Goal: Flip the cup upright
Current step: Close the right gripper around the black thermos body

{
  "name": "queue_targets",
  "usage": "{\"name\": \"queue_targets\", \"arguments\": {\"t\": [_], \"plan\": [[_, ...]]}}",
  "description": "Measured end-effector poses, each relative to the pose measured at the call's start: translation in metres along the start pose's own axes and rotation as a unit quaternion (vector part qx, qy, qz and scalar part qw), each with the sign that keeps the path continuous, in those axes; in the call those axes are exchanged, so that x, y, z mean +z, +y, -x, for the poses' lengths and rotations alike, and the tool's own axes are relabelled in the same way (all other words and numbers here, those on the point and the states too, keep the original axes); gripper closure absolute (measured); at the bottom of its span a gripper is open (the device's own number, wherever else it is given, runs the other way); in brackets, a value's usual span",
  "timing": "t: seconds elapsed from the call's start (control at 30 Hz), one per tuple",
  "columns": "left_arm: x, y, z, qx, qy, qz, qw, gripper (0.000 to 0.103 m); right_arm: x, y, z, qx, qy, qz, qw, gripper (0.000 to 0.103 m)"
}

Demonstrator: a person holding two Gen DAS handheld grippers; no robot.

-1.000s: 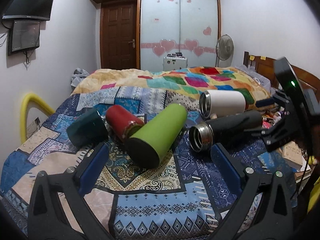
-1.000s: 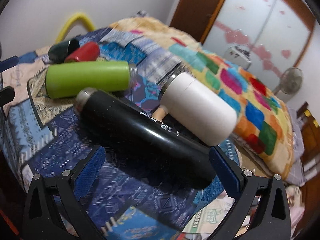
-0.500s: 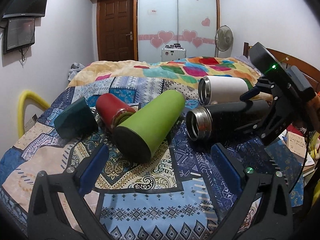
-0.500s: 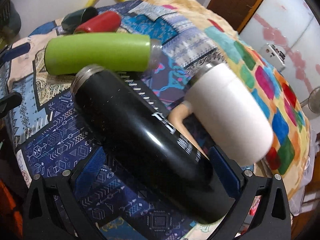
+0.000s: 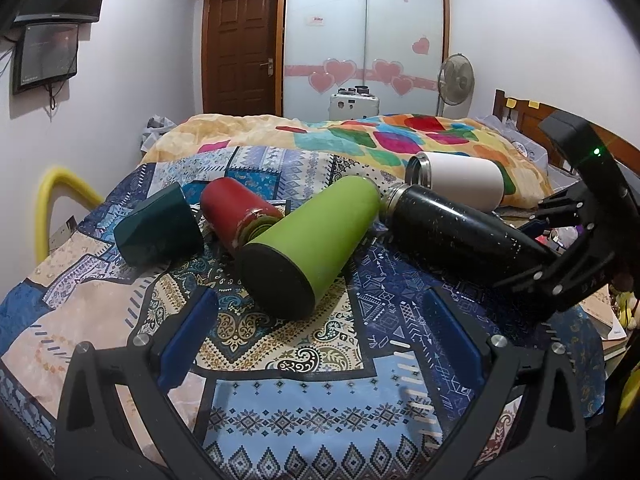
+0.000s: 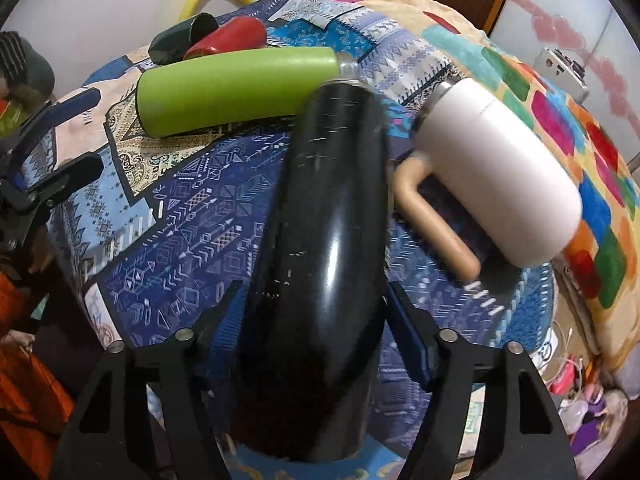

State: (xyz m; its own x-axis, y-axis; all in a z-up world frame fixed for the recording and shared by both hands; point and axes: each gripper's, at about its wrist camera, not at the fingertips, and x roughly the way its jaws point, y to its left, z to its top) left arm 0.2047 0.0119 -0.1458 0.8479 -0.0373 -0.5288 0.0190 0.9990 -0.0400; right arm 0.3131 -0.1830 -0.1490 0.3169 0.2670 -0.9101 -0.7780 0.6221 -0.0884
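While the left gripper point(image 5: 318, 334) hangs low over the patterned bedspread point(image 5: 304, 364) with its blue-padded fingers point(image 5: 188, 338) spread wide and nothing between them, its camera takes in a row of vessels lying on their sides. Using the green flask point(image 5: 312, 244) as the landmark: it lies just ahead of the open fingers, dark base toward the camera. To its left a red flask point(image 5: 236, 212) touches it, and beyond that lies a dark green cup point(image 5: 160, 230). To its right the black flask point(image 5: 460, 236) lies at a slant, its steel neck close to the green flask's far end, and its base is gripped by the right gripper point(image 5: 560, 248). Behind the black flask lies a white mug point(image 5: 460, 178), mouth toward the green flask.

From the right wrist view, the right gripper point(image 6: 316, 332) has its fingers point(image 6: 408, 332) closed against both sides of the black flask point(image 6: 332, 216), which runs away from the camera until its neck nearly meets the neck of the green flask point(image 6: 236, 88). Right of the black flask lies the white mug point(image 6: 496, 164) with its tan handle point(image 6: 432, 224) pointing at the black flask. Past the green flask sit the red flask point(image 6: 228, 38) and dark green cup point(image 6: 180, 36). The left gripper point(image 6: 52, 152) shows at the left edge, near the green flask's base.
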Motion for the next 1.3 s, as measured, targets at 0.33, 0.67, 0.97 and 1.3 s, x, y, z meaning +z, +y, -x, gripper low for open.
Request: {"name": "queue_targets", "arguments": {"t": [0.33, 0.67, 0.97, 1.3], "plan": [[-0.002, 0.007, -0.003, 0.008, 0.003, 0.002, 1.0, 0.0, 0.022, -0.01, -0.015, 0.018, -0.008, -0.067, 0.998, 0.037], [0.003, 0.009, 0.008, 0.008, -0.006, 0.003, 0.9999, 0.0, 0.001, 0.005, 0.0, 0.005, -0.036, -0.108, 0.994, 0.041], [0.008, 0.013, 0.035, 0.011, -0.023, -0.004, 0.9997, 0.0, -0.019, 0.035, 0.032, -0.013, -0.077, -0.126, 0.989, 0.041], [0.002, 0.029, 0.063, 0.01, -0.027, -0.005, 0.9996, 0.0, -0.019, 0.08, 0.053, -0.009, -0.108, -0.113, 0.988, 0.041]]}}
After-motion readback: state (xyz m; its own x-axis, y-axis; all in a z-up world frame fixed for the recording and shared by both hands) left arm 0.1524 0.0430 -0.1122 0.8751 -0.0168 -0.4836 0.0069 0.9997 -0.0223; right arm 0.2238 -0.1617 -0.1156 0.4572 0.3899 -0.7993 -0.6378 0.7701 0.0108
